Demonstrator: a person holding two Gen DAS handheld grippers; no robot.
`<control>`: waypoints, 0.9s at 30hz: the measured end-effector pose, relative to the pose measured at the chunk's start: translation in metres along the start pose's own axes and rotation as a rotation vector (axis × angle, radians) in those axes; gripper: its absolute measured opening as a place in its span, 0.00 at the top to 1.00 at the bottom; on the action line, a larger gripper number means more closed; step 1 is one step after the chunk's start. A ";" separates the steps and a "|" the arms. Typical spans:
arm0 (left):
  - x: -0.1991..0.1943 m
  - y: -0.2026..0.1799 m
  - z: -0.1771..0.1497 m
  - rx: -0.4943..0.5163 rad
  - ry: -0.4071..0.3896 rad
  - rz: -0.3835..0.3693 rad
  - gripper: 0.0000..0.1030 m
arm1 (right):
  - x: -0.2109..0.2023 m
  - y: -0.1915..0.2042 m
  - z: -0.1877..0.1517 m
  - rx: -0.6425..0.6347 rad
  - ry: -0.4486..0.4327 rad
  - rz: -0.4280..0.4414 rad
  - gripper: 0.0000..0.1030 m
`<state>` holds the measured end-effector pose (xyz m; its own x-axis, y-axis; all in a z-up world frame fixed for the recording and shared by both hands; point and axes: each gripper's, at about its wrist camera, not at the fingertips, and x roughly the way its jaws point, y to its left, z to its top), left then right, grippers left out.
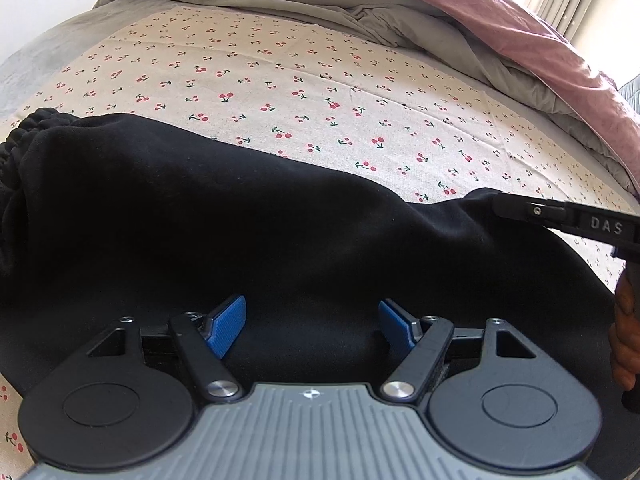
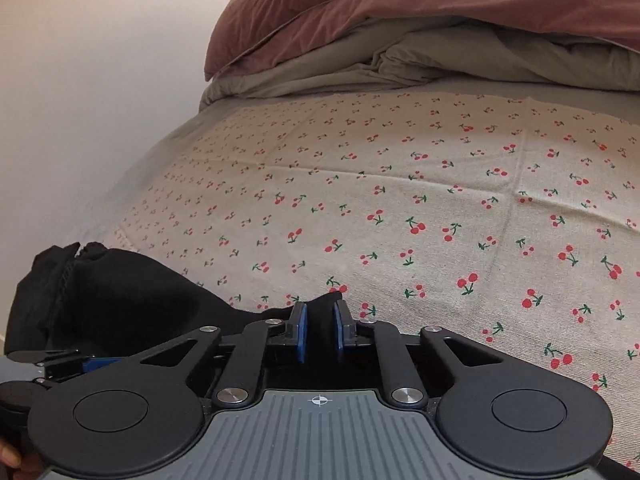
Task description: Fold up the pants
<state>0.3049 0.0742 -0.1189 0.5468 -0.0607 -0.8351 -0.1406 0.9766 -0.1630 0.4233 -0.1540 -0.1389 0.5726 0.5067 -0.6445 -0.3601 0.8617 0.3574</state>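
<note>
Black pants (image 1: 224, 216) lie across the cherry-print sheet (image 1: 280, 80), with the elastic waistband bunched at the far left. My left gripper (image 1: 312, 320) hovers over the middle of the pants, its blue pads wide apart and nothing pinched between them. In the right wrist view my right gripper (image 2: 320, 324) is shut on a fold of the black pants (image 2: 120, 292) at their far edge, the cloth squeezed between the blue pads (image 2: 301, 330). The right gripper (image 1: 500, 206) also reaches in from the right in the left wrist view, gripping the pants' edge.
A rumpled pink and grey duvet (image 2: 400, 32) is heaped along the far side of the bed. A pale wall (image 2: 80, 80) stands to the left. A hand (image 1: 624, 340) shows at the right edge. The left gripper (image 2: 60, 360) shows at the lower left of the right wrist view.
</note>
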 end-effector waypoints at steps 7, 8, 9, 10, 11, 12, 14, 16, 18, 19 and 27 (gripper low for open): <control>0.002 -0.004 -0.001 0.007 -0.010 0.034 0.30 | -0.040 0.044 -0.041 -0.237 -0.023 0.059 0.90; 0.003 -0.005 -0.001 0.011 -0.011 0.036 0.30 | -0.040 0.049 -0.047 -0.269 -0.011 0.049 0.90; 0.003 -0.004 -0.001 0.011 -0.011 0.035 0.30 | -0.038 0.055 -0.054 -0.311 0.005 0.044 0.86; 0.003 -0.003 0.000 0.007 -0.010 0.031 0.30 | -0.035 0.060 -0.058 -0.341 0.025 0.057 0.85; 0.003 -0.001 0.000 0.001 -0.008 0.026 0.30 | -0.033 0.062 -0.062 -0.352 0.046 0.078 0.85; 0.003 0.000 0.001 -0.004 -0.007 0.023 0.30 | -0.031 0.065 -0.063 -0.364 0.059 0.089 0.85; 0.003 0.000 0.001 -0.012 -0.005 0.018 0.30 | -0.026 0.070 -0.063 -0.380 0.064 0.084 0.85; 0.003 0.001 0.001 -0.015 -0.004 0.016 0.30 | -0.020 0.068 -0.058 -0.366 0.049 0.045 0.84; 0.003 0.000 0.001 -0.014 -0.006 0.019 0.30 | -0.024 0.058 -0.047 -0.305 -0.005 0.021 0.83; 0.004 0.000 0.001 -0.011 -0.006 0.022 0.30 | -0.028 0.046 -0.036 -0.227 -0.042 0.017 0.77; 0.003 0.004 0.002 -0.019 -0.001 0.008 0.30 | 0.039 -0.035 0.013 0.192 0.091 0.058 0.59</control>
<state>0.3079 0.0782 -0.1207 0.5463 -0.0530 -0.8359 -0.1603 0.9729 -0.1664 0.4674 -0.1638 -0.1676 0.4832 0.5585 -0.6743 -0.2383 0.8249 0.5125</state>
